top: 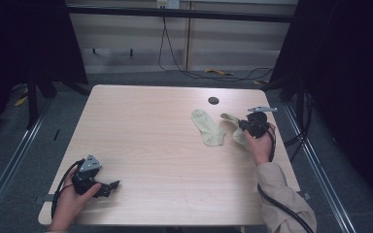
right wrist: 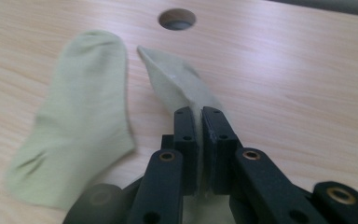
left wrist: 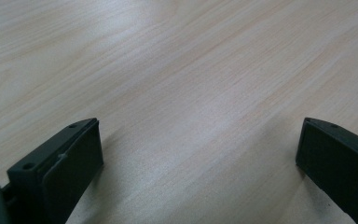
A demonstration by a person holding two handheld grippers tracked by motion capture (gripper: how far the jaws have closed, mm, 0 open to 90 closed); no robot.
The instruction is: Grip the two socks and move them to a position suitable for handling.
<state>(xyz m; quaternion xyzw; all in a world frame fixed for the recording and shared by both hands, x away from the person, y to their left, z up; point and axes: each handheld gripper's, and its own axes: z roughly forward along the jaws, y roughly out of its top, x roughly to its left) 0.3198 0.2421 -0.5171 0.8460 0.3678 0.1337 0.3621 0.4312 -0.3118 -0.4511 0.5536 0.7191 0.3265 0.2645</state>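
Right gripper (right wrist: 199,140) clamped on pale green sock (right wrist: 177,81), pinching its fabric, likely to drag it beside second sock (right wrist: 79,116); left gripper (left wrist: 200,158) jaws apart, idle near table (top: 150,126) corner

Light wooden table (top: 165,145), round cable hole (top: 213,100), floor cables (top: 194,74)

Counter (top: 150,136) mostly bare: wide free run across left, middle and near edge. Obstacles cluster far right: flat sock (top: 208,127) lying beside pinched sock (top: 234,127), narrow strip of bare wood between them. Cable hole (top: 213,100) just beyond both. Left gripper (top: 108,187) sits near-left corner, bare wood between its jaws.
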